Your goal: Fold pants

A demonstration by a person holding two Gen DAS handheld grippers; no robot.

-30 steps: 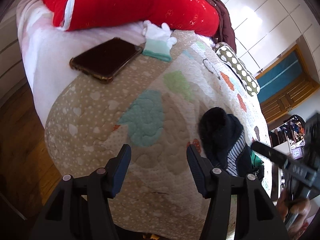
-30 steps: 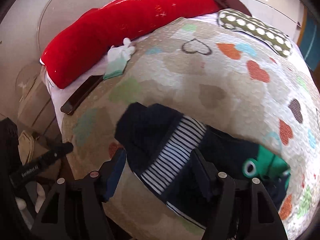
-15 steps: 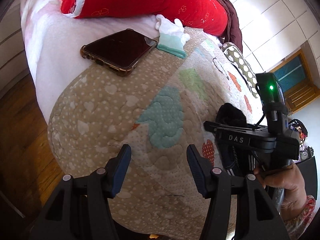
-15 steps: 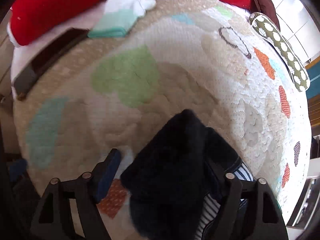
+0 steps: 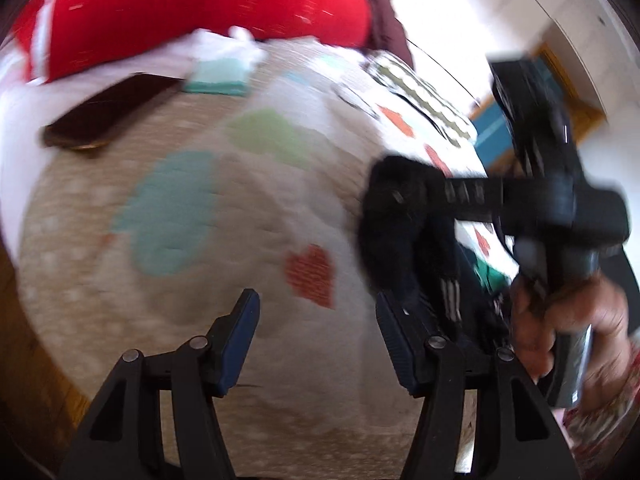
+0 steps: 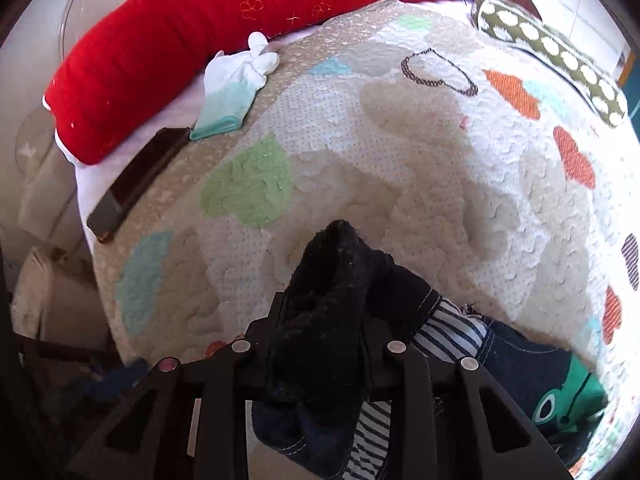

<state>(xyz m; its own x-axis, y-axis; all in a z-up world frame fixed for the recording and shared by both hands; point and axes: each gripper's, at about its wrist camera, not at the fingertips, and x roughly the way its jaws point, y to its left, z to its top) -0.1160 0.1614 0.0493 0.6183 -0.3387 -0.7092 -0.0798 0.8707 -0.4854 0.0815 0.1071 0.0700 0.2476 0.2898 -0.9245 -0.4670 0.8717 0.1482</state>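
Observation:
The pants (image 6: 332, 280) are dark blue denim with a black fleecy lining, a striped inner band and a green frog patch (image 6: 568, 396). They lie bunched at the near edge of the heart-patterned quilt (image 6: 440, 160). My right gripper (image 6: 324, 314) is closing, and its jaws pinch the raised black fleecy end. In the blurred left wrist view that gripper (image 5: 404, 200) grips the pants (image 5: 394, 240) from the right, with a person's hand (image 5: 568, 320) on its handle. My left gripper (image 5: 316, 304) hovers over bare quilt just left of the pants, jaws opening slightly, nothing between them.
A dark phone (image 6: 136, 184) and a white-and-teal glove (image 6: 236, 88) lie near the quilt's far left edge. A long red bolster (image 6: 192, 32) runs along the back. A green dotted cushion (image 6: 552, 48) sits at the far right. Wooden floor (image 5: 24, 360) shows left of the bed.
The right gripper came down over the pants and closed on the black fleecy end, lifting it. The left gripper swung sideways over the quilt and stayed open.

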